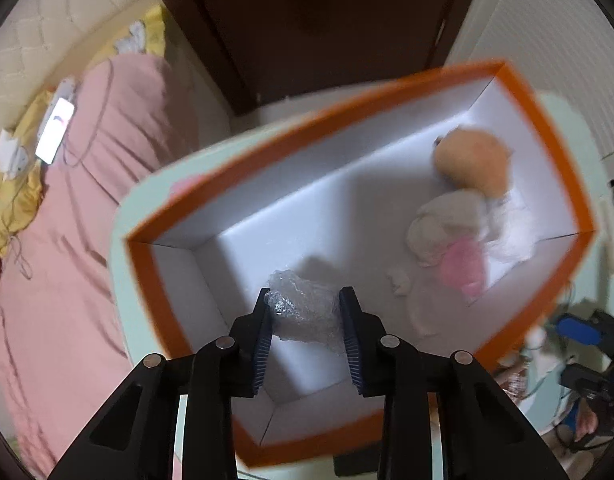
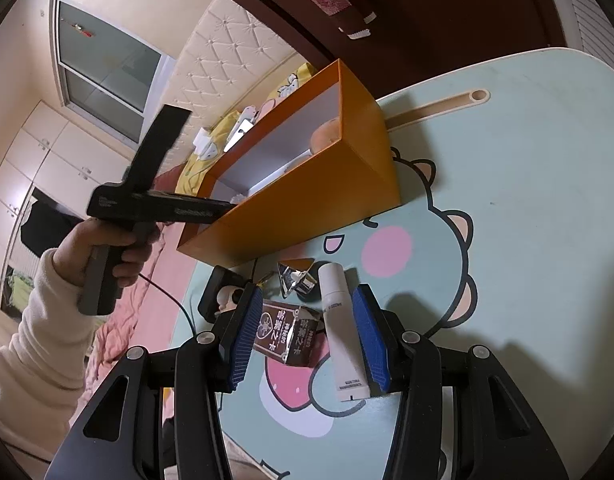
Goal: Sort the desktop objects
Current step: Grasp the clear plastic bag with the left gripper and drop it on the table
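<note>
— So, where does the left gripper stand?

— Over the orange box, at the box's near end. Its blue pads sit on either side of a crumpled wad of bubble wrap. The wad seems to touch both pads, though the view is blurred and I cannot tell whether it is gripped or resting on the white floor of the box.

— What else is in the box?

— A plush doll with a tan head, pale body and pink skirt, lying at the far end, well apart from the wrap. A small white scrap lies between them.

— And the right gripper?

— Spread wide, holding nothing, low over the mint table with its cartoon print. Between the jaws lie a brown snack packet and a white tube, the tube right beside the right-hand pad. Just past them sits a crinkled silver wrapper, and to the left a black item with a small panda-like figure against it.

— Can you see the other tool from there?

— Yes, the person's left hand, in a cream sleeve, grips the black handle, with the tool's front end reaching over the rim of the box, which stands on the table's far-left part beside the pink bed.
</note>
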The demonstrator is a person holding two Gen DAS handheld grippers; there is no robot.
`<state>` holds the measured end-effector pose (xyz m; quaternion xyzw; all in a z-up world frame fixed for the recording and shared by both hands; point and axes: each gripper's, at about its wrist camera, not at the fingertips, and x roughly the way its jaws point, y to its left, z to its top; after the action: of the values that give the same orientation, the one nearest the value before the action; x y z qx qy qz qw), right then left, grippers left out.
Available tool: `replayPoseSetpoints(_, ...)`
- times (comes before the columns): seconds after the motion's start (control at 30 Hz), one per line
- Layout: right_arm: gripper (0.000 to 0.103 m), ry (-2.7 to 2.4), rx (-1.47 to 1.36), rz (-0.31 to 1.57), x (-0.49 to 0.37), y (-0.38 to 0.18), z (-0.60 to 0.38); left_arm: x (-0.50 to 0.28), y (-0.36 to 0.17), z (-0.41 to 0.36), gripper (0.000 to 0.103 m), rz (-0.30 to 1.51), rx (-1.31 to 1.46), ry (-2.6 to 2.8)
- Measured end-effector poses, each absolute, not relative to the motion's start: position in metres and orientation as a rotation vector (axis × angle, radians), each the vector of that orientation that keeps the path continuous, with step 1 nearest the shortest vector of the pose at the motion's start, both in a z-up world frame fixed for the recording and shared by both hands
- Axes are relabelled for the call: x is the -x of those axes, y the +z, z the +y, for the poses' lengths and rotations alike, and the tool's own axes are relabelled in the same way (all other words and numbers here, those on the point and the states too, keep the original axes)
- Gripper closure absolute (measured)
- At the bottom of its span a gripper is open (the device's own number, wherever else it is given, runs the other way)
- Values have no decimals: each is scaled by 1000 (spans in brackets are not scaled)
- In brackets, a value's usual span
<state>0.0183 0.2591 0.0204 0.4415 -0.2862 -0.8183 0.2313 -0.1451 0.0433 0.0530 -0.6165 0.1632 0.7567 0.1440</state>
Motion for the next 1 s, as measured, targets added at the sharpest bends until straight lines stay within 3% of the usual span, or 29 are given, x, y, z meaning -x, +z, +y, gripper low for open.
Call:
replayPoseSetpoints(0.23, 54, -2292, -1178, -781, -21, 26, 261, 83, 103, 43, 72, 292, 1560, 2141)
replayPoseSetpoints(0.57, 54, -2355, -1129, -784, -26, 35, 266, -6, 44, 27, 72, 113, 1544, 2061)
replayPoseSetpoints(0.8, 54, -2362, -1150, -647, -8, 60, 242, -23, 25, 21, 72, 64, 1395, 2207)
replayPoseSetpoints(0.87, 54, -2360, -1189, -592, 7, 68, 232, -28, 24, 21, 62, 62, 1324, 2252)
replayPoseSetpoints(0.93, 54, -2357, -1228, -537, 22, 77, 223, -33, 23, 21, 36, 59, 1252, 2296)
replayPoseSetpoints(1.0, 54, -2353, -1266, -481, 36, 85, 214, -38, 22, 20, 31, 56, 1179, 2338)
